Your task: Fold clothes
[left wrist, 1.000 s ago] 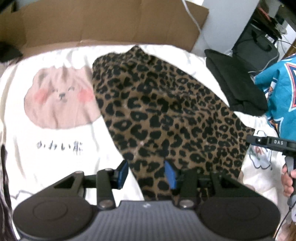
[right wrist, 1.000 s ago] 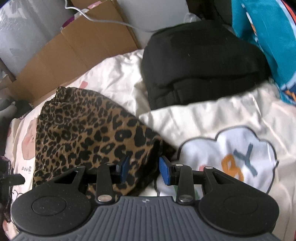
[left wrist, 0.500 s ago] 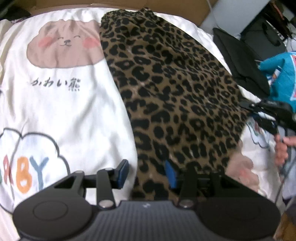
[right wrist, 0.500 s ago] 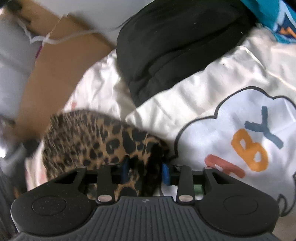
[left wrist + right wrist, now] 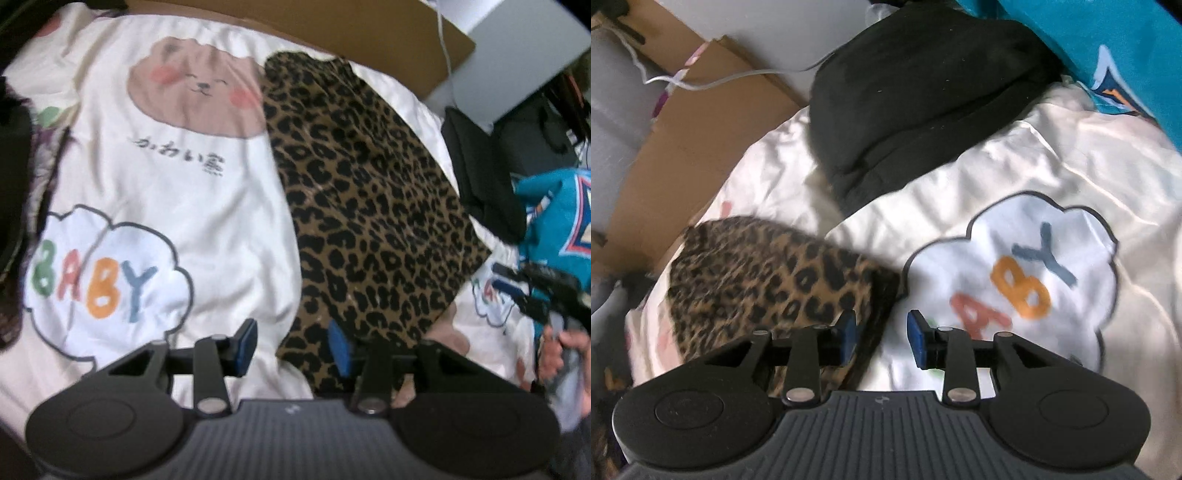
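Now both the left gripper and right gripper gape empty, the right just reopened, so the leopard garment's lower-centre fold may slump

Spread across the bed, a cream printed sheet with a pink bear face and a "BABY" cloud. Beyond its far edge, brown cardboard, crossed by a white cable. At the far right corner, dark bags, blurred.
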`<state>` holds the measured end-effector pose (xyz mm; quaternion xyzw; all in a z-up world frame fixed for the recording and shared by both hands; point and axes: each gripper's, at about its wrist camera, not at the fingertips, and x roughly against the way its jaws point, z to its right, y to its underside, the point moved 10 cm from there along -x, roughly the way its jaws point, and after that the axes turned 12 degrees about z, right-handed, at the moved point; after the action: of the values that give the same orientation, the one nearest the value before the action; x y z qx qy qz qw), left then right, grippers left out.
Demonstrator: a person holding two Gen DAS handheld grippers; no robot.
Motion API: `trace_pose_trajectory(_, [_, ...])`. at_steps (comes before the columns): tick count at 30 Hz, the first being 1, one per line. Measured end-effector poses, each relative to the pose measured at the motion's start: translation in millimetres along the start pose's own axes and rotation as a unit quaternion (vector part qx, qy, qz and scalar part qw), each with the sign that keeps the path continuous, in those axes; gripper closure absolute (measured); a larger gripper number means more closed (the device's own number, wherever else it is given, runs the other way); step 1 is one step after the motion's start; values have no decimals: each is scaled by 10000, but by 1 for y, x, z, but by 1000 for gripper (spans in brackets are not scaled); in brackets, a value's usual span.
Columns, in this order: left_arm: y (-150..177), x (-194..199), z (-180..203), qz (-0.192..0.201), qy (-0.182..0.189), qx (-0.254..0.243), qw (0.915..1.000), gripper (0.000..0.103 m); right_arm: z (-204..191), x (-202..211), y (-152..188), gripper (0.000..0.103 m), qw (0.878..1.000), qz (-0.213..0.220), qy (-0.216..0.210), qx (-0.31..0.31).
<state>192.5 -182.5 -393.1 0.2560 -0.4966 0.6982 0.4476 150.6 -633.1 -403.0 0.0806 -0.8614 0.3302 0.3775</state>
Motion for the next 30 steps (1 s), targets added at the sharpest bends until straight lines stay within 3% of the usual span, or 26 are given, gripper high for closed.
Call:
trace_pose_trajectory(2, [-5, 10, 1, 28, 84, 66, 9999, 58, -15, 25, -3, 69, 9997, -98, -31, 224])
trace_pose_trajectory(4, [-11, 20, 5, 52, 172, 34, 9998, 58, -33, 52, -8, 58, 9988, -164, -92, 459])
trace_pose_trajectory(7, [-18, 38, 9, 72, 218, -89, 9997, 58, -64, 93, -11, 58, 9977, -319, -181, 579])
trace_pose_trajectory(10, [-26, 53, 11, 104, 309, -251, 9992, 56, -92, 128, -7, 56, 9941, -791, -116, 737])
trace_pose_trajectory(14, [-33, 74, 8, 128, 421, -410, 9982, 52, -125, 181, -11, 47, 9876, -1030, 254, 1154])
trace_pose_trajectory(18, [-33, 84, 3, 21, 582, -453, 9973, 52, -146, 219, -14, 44, 9850, -921, 806, 1214])
trace_pose_trajectory(21, [-32, 83, -2, -84, 635, -467, 9969, 52, -151, 231, -10, 43, 9899, -630, 1022, 748])
trace_pose_trajectory(25, [-35, 79, -8, -221, 583, -560, 9965, 52, -146, 224, 12, 42, 9912, -37, 1188, -576])
trace_pose_trajectory(28, [-36, 80, -7, -239, 576, -884, 9941, 52, -138, 203, 48, 43, 9852, 281, 1045, -1329])
trace_pose_trajectory(30, [-35, 77, -6, -221, 547, -1204, 9910, 52, -137, 187, 76, 43, 9846, 364, 876, -1471])
